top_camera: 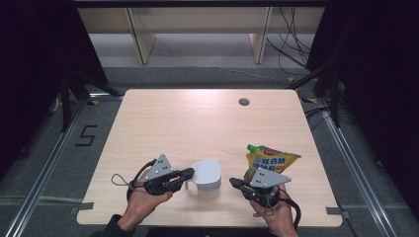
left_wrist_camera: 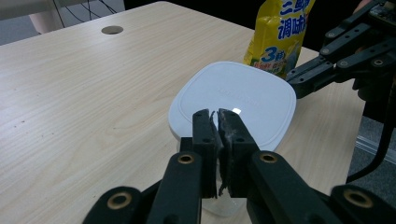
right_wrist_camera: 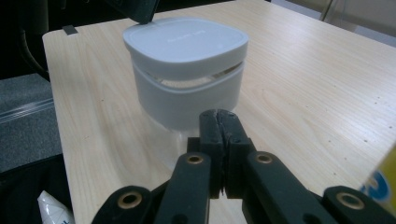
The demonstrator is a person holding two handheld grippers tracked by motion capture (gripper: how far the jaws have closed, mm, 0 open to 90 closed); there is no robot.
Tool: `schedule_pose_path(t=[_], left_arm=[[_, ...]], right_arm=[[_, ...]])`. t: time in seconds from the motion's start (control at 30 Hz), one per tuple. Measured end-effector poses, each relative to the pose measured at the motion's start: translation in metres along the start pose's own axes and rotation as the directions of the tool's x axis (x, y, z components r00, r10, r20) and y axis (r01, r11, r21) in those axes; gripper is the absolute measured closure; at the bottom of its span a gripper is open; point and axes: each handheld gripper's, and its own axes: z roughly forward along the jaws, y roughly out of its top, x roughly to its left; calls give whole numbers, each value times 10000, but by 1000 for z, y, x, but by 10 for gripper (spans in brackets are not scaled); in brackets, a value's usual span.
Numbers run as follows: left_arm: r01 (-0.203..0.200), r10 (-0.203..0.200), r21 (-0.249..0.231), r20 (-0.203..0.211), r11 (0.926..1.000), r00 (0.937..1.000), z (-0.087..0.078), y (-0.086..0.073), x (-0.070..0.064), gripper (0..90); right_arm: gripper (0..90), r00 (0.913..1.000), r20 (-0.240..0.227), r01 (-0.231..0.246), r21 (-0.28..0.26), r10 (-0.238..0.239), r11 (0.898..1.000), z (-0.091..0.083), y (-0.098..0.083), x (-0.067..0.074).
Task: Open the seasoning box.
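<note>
White lidded container point(top_camera: 207, 177) sits near the counter's point(top_camera: 188, 123) six o'clock edge, between my two grippers. Left gripper point(top_camera: 190, 173) at its nine o'clock, jaws closed at its rim; right gripper point(top_camera: 233, 183) at its three o'clock, jaws closed on nothing. Yellow pouch point(top_camera: 269, 160) lies at the container's two o'clock.

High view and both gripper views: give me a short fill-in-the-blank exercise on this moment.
1. The lid of the white container is ____.
2. The yellow pouch has a ____ cap.
3. The container stands ____ the left gripper and the right gripper.
4. Both grippers' jaws are ____.

Missing words: on; green; between; shut
</note>
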Motion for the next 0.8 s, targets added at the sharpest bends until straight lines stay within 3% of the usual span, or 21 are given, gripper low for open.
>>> schedule_pose_path(t=[0.17, 0.27, 0.3, 0.7, 0.73, 0.8], left_arm=[[-32, 32, -58, 15, 10000, 10000, -1, -1, 1, 848], [15, -15, -62, 7, 10000, 10000, -2, -2, 2, 848], [-5, 6, -67, 12, 10000, 10000, -2, -2, 2, 848], [-54, 54, -25, 11, 10000, 10000, -3, -3, 2, 850], [-30, 30, -19, 4, 10000, 10000, -3, -3, 2, 850], [67, -67, -26, 39, 10000, 10000, -3, -4, 2, 848]], right_arm=[[900, 10000, -18, -68, 38, 68, 10000, 8, 4, 0], [900, 9999, -93, 125, -3, -125, 9999, 10, 8, -2], [900, 9999, -48, -131, 3, 131, 9999, 9, 9, -1], [900, 9982, -268, 539, -113, -542, 9985, 15, 23, 3], [900, 9997, -192, 168, -214, -173, 9996, 15, 24, 6], [900, 9980, -361, 505, -162, -511, 9986, 15, 27, 3]])
